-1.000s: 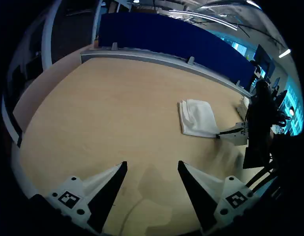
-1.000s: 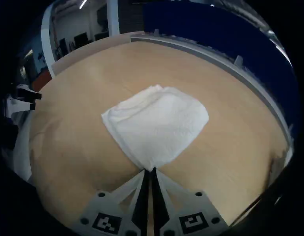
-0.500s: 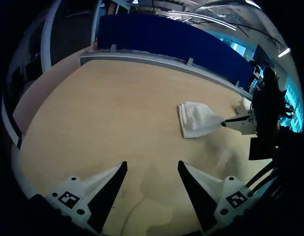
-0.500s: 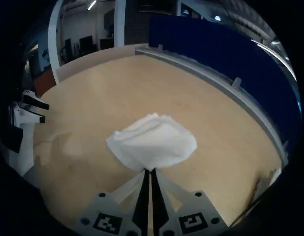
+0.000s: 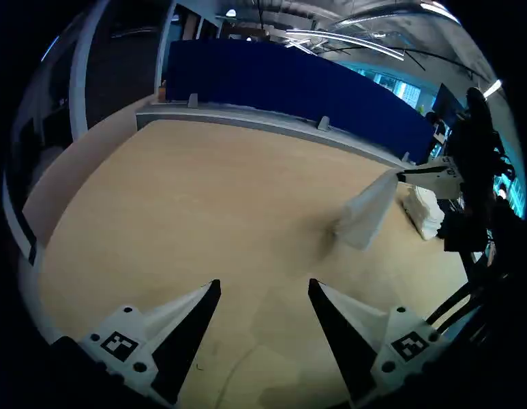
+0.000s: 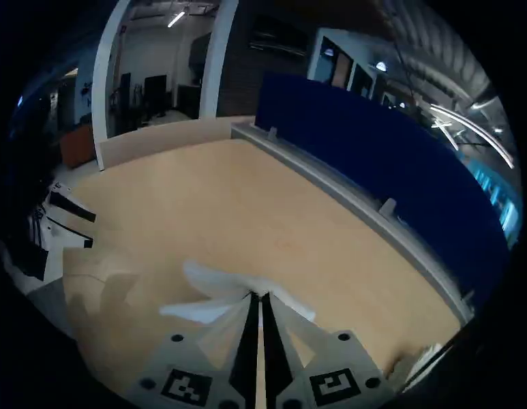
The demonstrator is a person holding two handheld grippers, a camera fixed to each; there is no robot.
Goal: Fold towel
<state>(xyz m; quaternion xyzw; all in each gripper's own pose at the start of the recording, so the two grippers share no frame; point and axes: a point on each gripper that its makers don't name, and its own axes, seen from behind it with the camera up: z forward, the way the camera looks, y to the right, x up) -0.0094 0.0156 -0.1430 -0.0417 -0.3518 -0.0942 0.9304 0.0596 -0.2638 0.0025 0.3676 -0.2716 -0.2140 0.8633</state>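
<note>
A wide wooden table (image 5: pixel 195 191) runs back to a blue partition (image 5: pixel 283 75). The white towel (image 5: pixel 367 213) hangs over the table's right part, its top corner pinched between the closed fingers of the right gripper (image 5: pixel 404 176). Its long axis slopes steeply down from the fingertips, with the broad lower end near the tabletop. A stack of white cloths (image 5: pixel 424 210) lies just beside it. The left gripper (image 5: pixel 263 283) hovers well apart, its fingers spread and empty.

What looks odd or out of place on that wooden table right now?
Just the towel: it is pinched by one corner in the right hand-held gripper and hangs crumpled in a loose cone over the table instead of lying flat. Nothing looks spilled or damaged.
</note>
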